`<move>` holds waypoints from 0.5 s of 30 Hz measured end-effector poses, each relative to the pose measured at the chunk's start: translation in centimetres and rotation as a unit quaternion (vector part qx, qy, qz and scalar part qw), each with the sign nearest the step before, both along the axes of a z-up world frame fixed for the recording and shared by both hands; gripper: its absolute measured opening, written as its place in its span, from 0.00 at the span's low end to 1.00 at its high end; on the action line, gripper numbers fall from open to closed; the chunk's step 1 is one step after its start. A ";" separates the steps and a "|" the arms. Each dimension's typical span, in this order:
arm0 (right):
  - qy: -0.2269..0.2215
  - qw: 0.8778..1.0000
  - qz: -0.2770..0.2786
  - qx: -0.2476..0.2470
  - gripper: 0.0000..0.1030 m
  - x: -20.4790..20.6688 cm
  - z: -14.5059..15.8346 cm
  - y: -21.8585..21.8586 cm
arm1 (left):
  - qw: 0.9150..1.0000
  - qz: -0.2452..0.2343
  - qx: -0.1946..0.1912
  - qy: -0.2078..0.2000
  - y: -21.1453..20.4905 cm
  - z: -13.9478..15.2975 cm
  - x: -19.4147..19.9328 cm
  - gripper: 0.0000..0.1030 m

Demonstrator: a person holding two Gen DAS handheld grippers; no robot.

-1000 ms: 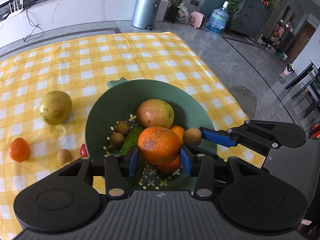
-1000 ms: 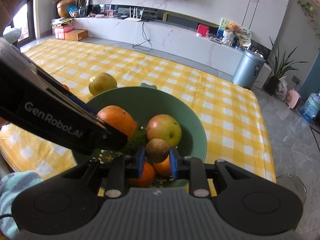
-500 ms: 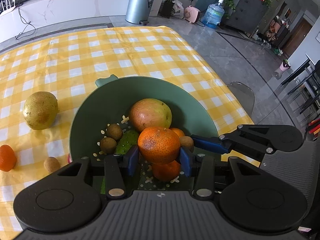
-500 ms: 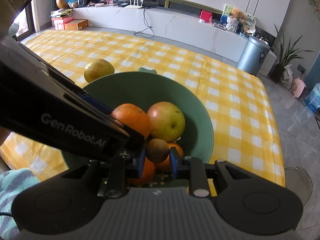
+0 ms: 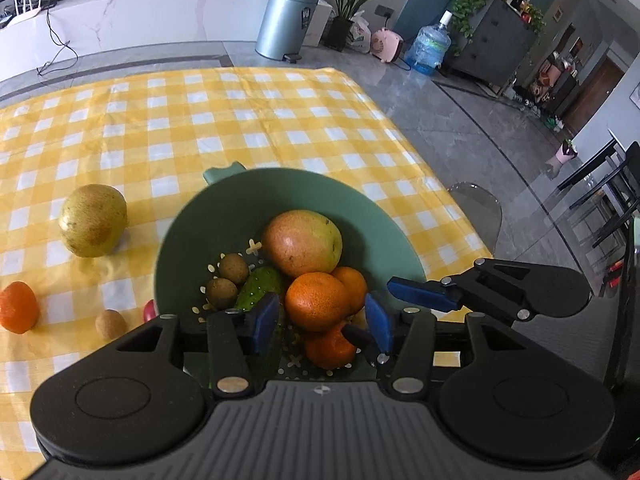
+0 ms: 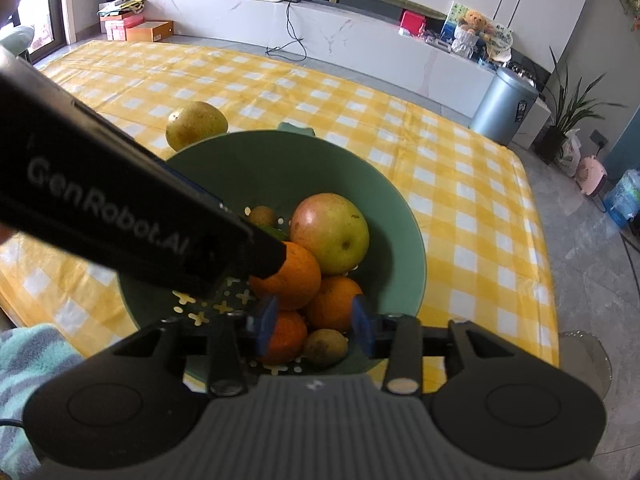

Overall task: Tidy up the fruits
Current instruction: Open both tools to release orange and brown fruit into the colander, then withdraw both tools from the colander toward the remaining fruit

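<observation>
A green colander bowl (image 5: pixel 360 212) on the yellow checked cloth holds a red-green mango (image 5: pixel 302 242), several oranges, a green cucumber (image 5: pixel 258 286) and small brown fruits. My left gripper (image 5: pixel 322 316) is open over the bowl's near side; the top orange (image 5: pixel 316 300) lies between its fingers, resting on the pile. My right gripper (image 6: pixel 316 324) is open above the bowl's near rim, and a small brown fruit (image 6: pixel 325 347) lies in the bowl between its fingers. The left gripper's body hides the bowl's left side in the right wrist view.
On the cloth left of the bowl lie a yellow-green pear (image 5: pixel 93 231), an orange (image 5: pixel 18 307), a small brown fruit (image 5: pixel 111 323) and a red fruit (image 5: pixel 149 310) partly hidden by the bowl. The table edge runs close on the right; a clear chair stands there.
Both grippers have opened. The left one let the orange down onto the pile; the right one dropped the small brown fruit into the bowl.
</observation>
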State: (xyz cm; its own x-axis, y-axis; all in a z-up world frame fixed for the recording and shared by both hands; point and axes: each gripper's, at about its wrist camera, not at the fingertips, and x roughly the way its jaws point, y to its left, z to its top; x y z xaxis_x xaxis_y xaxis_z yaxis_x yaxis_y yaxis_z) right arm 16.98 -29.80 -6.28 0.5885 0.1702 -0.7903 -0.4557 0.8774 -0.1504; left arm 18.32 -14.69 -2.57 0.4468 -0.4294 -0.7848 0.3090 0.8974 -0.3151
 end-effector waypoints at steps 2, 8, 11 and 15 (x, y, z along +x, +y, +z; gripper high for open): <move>-0.011 1.000 -0.002 -0.007 0.52 -0.5 0.3 0.3 | 1.000 0.005 -0.002 -0.007 0.4 0.6 -0.4 0.57; -0.062 0.997 -0.047 -0.002 0.69 -2.6 1.9 0.6 | 0.998 0.010 0.027 -0.052 1.2 3.1 -2.3 0.57; -0.081 0.993 -0.082 0.028 0.74 -3.8 2.9 0.6 | 0.996 0.017 0.041 -0.076 1.8 4.2 -3.4 0.57; -0.107 0.985 -0.115 0.073 0.77 -5.8 3.9 1.5 | 0.994 0.021 0.049 -0.097 3.0 5.1 -4.6 0.57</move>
State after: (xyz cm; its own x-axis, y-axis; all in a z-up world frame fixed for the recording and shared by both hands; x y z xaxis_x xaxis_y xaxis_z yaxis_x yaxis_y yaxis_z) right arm 11.17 -28.35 -2.39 0.7749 0.1151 -0.6215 -0.2141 0.9730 -0.0867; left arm 13.68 -11.74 2.55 0.6090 -0.3330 -0.7199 0.3174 0.9341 -0.1635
